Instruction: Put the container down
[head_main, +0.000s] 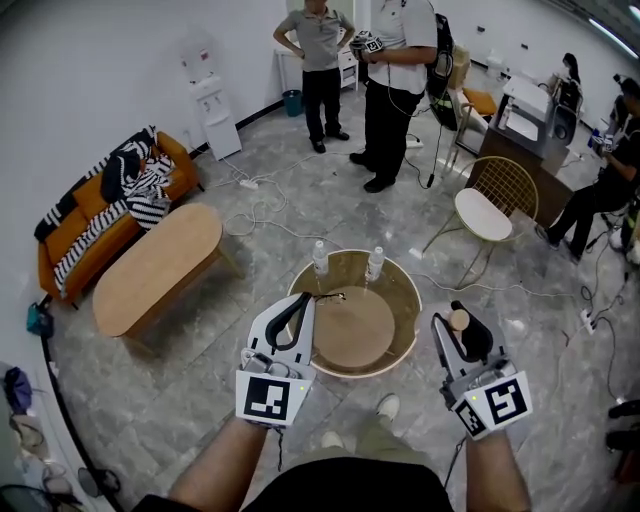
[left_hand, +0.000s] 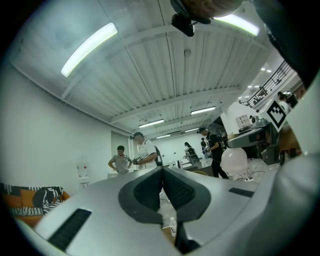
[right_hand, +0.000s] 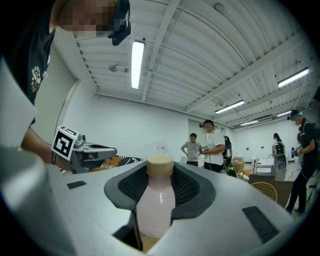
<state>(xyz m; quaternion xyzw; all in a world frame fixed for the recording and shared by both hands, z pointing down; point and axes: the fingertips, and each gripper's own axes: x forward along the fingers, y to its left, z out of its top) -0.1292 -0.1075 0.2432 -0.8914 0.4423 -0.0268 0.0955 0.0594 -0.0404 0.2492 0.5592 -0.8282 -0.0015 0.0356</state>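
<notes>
My right gripper (head_main: 460, 325) is shut on a small pink bottle (right_hand: 156, 200) with a tan cap (head_main: 459, 320), held upright between the dark pads (right_hand: 192, 192). It hovers just right of a round wooden table with a raised rim (head_main: 405, 300). Two clear water bottles (head_main: 320, 258) (head_main: 375, 263) stand at the table's far rim. My left gripper (head_main: 305, 302) reaches over the table's left rim, and in the left gripper view its jaws (left_hand: 162, 172) are closed together. A thin dark loop (head_main: 331, 296) lies by its tip; whether it is held is unclear.
An oval wooden coffee table (head_main: 155, 268) and an orange sofa (head_main: 90, 215) stand to the left. A round-seated wire chair (head_main: 495, 200) is at the right. Two people (head_main: 400, 80) stand beyond the table, others by desks at the far right. Cables trail across the marble floor (head_main: 270, 215).
</notes>
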